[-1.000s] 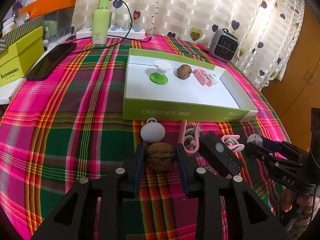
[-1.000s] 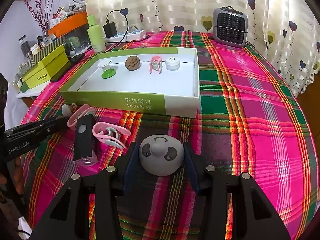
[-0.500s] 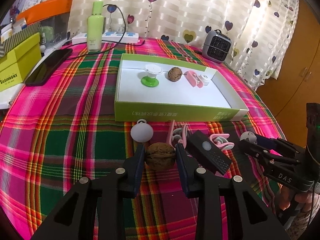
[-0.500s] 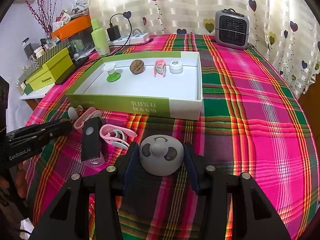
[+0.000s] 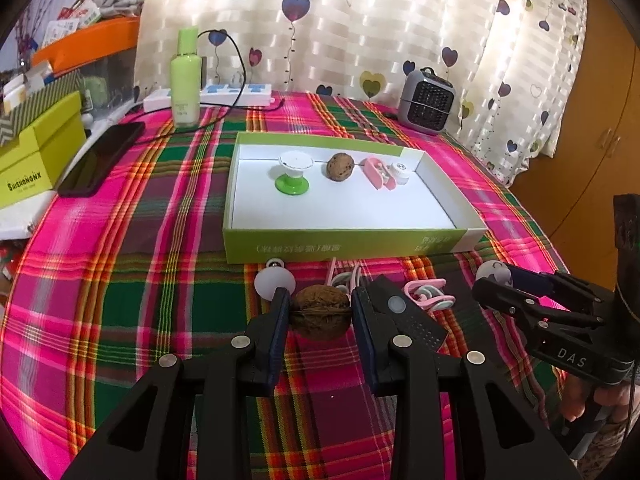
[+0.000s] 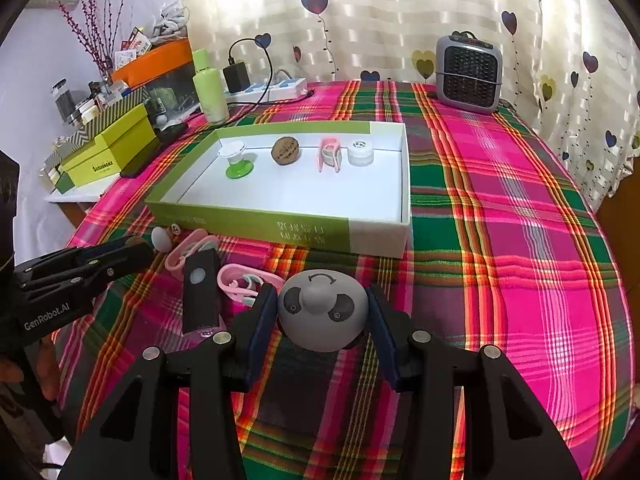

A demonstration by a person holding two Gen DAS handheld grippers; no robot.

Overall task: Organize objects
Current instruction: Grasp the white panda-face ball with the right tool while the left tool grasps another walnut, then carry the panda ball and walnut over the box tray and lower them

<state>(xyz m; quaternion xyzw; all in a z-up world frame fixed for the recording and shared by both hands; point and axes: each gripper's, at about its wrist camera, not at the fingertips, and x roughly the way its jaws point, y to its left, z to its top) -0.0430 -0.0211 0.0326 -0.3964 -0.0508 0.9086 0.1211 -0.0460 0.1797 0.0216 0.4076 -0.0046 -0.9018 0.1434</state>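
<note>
1. Surface (image 5: 120, 300), covered w/ a pink-and-green plaid cloth, is seen from two wrist cameras; all the loose items are carried by it.
2. Green-sided tray (image 6: 256, 220) w/ white floor is set mid-surface. Four items are lined up along its far wall, apparently sorted: a green-based stand, a walnut, a pink clip, a white cap. Near half is bare, prob. kept free for a second row.
3. Left hand-held gripper (image 5: 320, 312) is angled down toward the cloth, just in front of the tray's near wall. It is clamped narrowly on a brown walnut (image 5: 320, 314), pads pressed on both sides; whether the nut is resting on the cloth or raised off it can't be told.
4. Right hand-held gripper (image 6: 323, 316) is tilted down likewise, to the right of the left one. A grey round knob (image 6: 323, 316) w/ dark eye-like spots is held between its pads at mid width.
5. Unsorted bits are left near the tray front: black remote (image 6: 199, 292), pink clips (image 6: 244, 282), white ball (image 5: 274, 284).
</note>
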